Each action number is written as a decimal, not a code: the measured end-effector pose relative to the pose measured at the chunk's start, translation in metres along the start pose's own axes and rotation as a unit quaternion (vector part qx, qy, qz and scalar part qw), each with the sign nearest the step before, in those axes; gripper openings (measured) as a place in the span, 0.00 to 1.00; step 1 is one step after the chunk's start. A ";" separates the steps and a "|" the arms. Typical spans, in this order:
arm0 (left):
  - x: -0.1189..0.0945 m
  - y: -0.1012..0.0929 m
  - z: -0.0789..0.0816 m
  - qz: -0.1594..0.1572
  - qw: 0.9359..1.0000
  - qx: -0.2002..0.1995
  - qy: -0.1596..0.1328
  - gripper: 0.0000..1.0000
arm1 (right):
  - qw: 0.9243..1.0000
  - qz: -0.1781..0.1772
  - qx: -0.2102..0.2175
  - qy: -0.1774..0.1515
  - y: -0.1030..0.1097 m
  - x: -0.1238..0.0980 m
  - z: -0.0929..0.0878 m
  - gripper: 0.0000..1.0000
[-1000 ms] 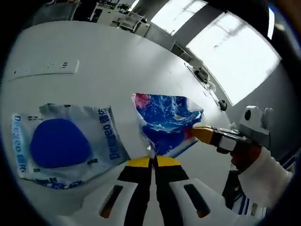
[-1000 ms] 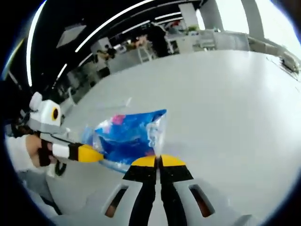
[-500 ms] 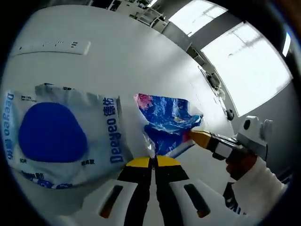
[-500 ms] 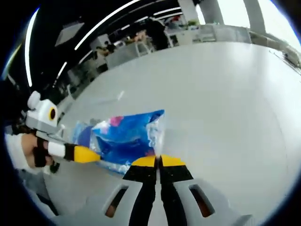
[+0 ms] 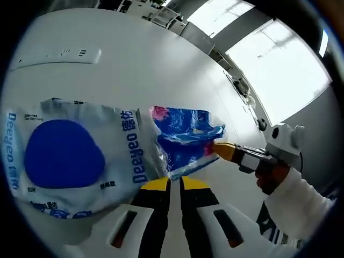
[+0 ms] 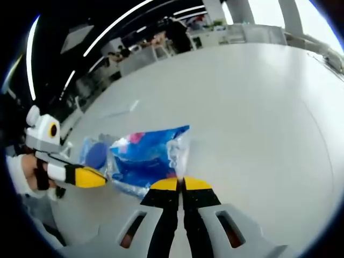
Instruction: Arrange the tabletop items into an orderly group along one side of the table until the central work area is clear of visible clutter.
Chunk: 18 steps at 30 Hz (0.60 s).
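Released since earlier, left gripper (image 5: pixel 170 183) fingers apart; right gripper (image 6: pixel 179 184) clamps blue bag (image 6: pixel 145 158) beside "Deeyeo" pack (image 5: pixel 70 156) on white worktop (image 6: pixel 258 107).

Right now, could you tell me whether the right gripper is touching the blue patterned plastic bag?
Touching. In the right gripper view, the right gripper has its jaws closed on the edge of the blue patterned plastic bag.

Bright windows (image 5: pixel 269 59), ceiling light strips (image 6: pixel 107 29)
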State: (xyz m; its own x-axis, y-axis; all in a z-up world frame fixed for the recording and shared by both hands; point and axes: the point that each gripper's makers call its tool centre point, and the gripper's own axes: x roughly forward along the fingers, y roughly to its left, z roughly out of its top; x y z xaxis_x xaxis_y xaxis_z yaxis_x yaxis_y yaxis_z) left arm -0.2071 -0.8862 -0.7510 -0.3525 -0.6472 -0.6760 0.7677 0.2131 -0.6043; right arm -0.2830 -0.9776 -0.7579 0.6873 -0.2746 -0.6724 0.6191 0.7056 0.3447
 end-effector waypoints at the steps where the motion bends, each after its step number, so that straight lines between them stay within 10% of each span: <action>1: -0.001 -0.001 -0.002 0.000 1.000 0.008 0.002 0.05 | 1.000 0.001 -0.004 0.002 0.001 0.001 -0.001 0.00; 9: -0.022 -0.024 -0.022 -0.061 0.995 0.081 0.011 0.10 | 1.000 -0.007 -0.004 0.012 0.000 0.005 -0.005 0.00; 14: -0.059 -0.026 -0.054 -0.084 0.978 0.187 0.030 0.15 | 1.000 -0.016 -0.018 0.020 -0.001 0.004 -0.007 0.09; 18: -0.092 -0.015 -0.064 -0.088 0.985 0.149 0.001 0.15 | 0.999 -0.024 -0.026 0.017 0.000 0.001 -0.005 0.18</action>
State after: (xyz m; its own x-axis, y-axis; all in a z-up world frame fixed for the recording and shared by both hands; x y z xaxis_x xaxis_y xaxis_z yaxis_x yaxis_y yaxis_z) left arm -0.2209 -0.7828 -0.7065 -0.4951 -0.6529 -0.5732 0.8173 -0.1261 -0.5622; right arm -0.2840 -0.9748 -0.7622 0.6432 -0.2876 -0.7096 0.6304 0.7250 0.2776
